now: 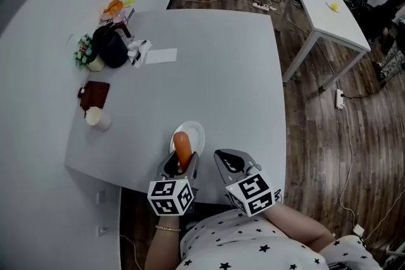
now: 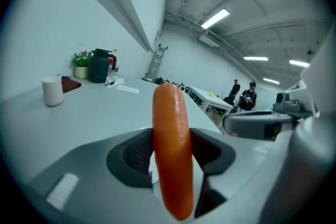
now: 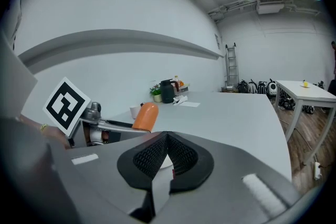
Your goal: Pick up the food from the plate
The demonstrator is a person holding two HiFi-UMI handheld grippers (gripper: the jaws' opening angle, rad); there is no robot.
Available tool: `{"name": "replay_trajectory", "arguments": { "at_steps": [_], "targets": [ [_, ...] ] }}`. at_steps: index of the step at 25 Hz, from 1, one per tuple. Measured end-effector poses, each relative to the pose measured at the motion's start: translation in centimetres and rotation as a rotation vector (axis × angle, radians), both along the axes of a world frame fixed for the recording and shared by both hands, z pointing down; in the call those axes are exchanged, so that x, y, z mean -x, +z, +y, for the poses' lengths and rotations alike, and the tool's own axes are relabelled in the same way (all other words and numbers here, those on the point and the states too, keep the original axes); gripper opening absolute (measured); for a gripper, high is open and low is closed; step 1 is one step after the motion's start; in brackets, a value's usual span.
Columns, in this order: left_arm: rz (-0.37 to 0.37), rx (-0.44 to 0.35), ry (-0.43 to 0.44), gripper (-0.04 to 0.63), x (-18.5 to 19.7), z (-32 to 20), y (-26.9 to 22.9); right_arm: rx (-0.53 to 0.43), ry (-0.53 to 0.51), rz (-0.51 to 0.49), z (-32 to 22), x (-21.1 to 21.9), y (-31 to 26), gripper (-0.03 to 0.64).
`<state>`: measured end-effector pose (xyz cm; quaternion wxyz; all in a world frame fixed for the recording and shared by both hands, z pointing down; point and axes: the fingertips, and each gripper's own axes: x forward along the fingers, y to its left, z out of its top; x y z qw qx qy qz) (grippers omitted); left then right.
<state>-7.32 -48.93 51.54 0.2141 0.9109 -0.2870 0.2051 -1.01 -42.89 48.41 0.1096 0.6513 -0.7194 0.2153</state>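
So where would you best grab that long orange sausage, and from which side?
Across its narrow width, around mid-length, coming from the near edge of the grey table. The long orange sausage is a smooth rounded cylinder running lengthwise away from that edge, so jaws closing on its two long sides should seat well. The left gripper grips it just so.

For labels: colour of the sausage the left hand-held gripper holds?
Orange sausage; clearest in left gripper view.

Got the left gripper (image 1: 180, 160) clamped tight on an orange sausage (image 1: 183, 146), pointing forward. Got the right gripper (image 1: 226, 155) just beside it, jaws pressed together on nothing. Holding both close in front of the torso, bare left wrist (image 1: 166, 232) showing below.
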Motion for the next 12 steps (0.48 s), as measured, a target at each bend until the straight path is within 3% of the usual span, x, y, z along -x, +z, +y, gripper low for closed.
{"name": "replay_trajectory", "arguments": {
  "at_steps": [12],
  "targets": [
    [0.007,-0.022,-0.038,0.219,-0.05,0.71,-0.71,-0.028,-0.039,0.032,-0.49,-0.1,-0.19,-0.002]
  ]
}}
